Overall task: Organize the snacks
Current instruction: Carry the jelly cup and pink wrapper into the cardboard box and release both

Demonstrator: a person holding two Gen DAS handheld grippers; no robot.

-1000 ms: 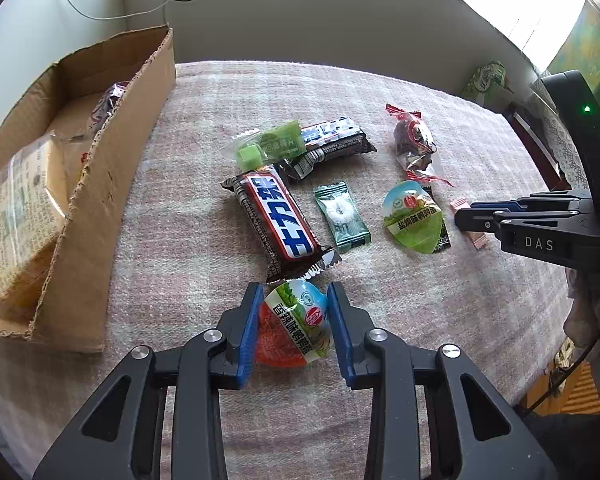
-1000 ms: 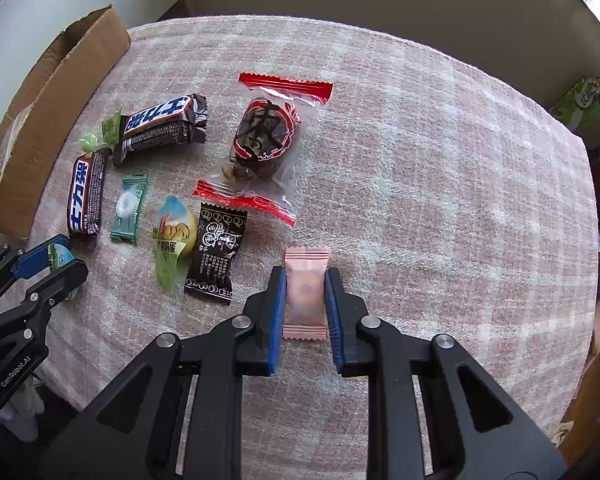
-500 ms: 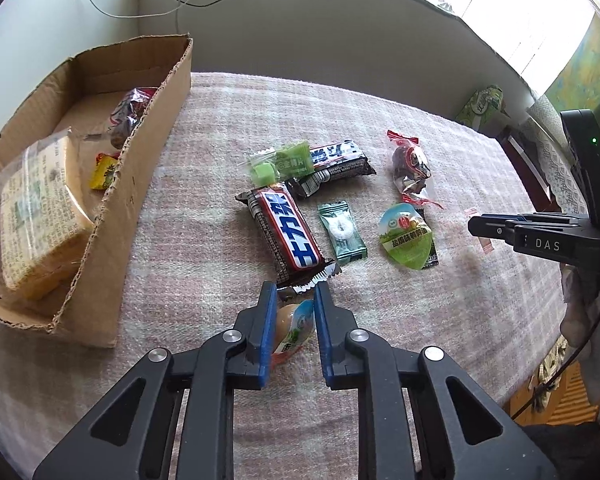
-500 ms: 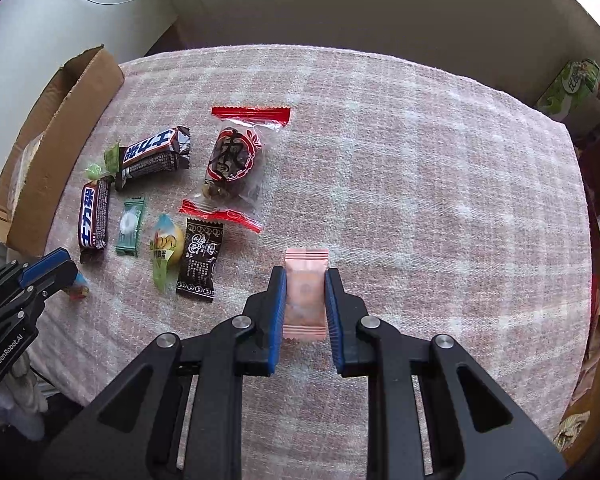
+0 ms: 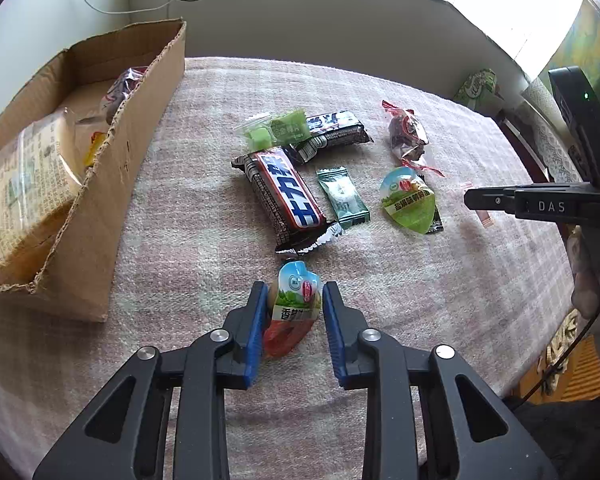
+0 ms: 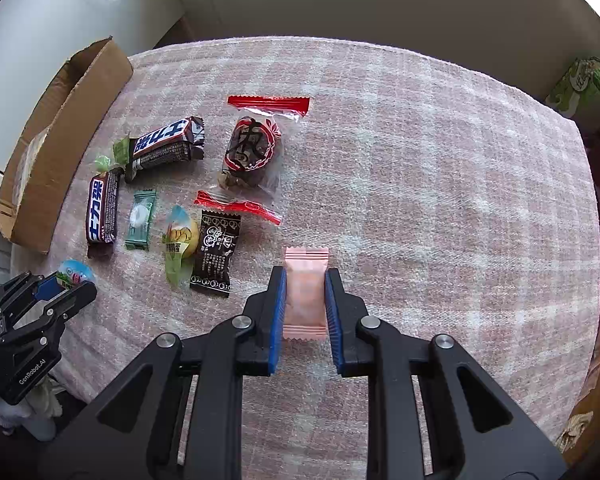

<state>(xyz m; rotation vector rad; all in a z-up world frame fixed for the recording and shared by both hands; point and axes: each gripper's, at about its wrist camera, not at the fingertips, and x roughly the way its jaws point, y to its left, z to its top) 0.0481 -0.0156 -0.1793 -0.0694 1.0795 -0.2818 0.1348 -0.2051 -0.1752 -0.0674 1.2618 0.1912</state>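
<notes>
The left gripper (image 5: pixel 293 316) was spreading its jaws around a jelly cup (image 5: pixel 293 308); the right gripper (image 6: pixel 305 304) pinched a pink candy (image 6: pixel 305 292). Snacks dotted the checked counter (image 6: pixel 440 168); a cardboard box (image 5: pixel 120 184) stood at ten o'clock, pale wall (image 5: pixel 320 20) beyond.

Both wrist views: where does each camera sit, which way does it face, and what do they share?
Left wrist: on the left gripper, angled down at the egg snack between opening jaws; cardboard box left.
Right wrist: on the right gripper, steeply down, shut on the pink sachet.
Shared: plaid tablecloth, snack spread, box; each shows the other gripper.
</notes>
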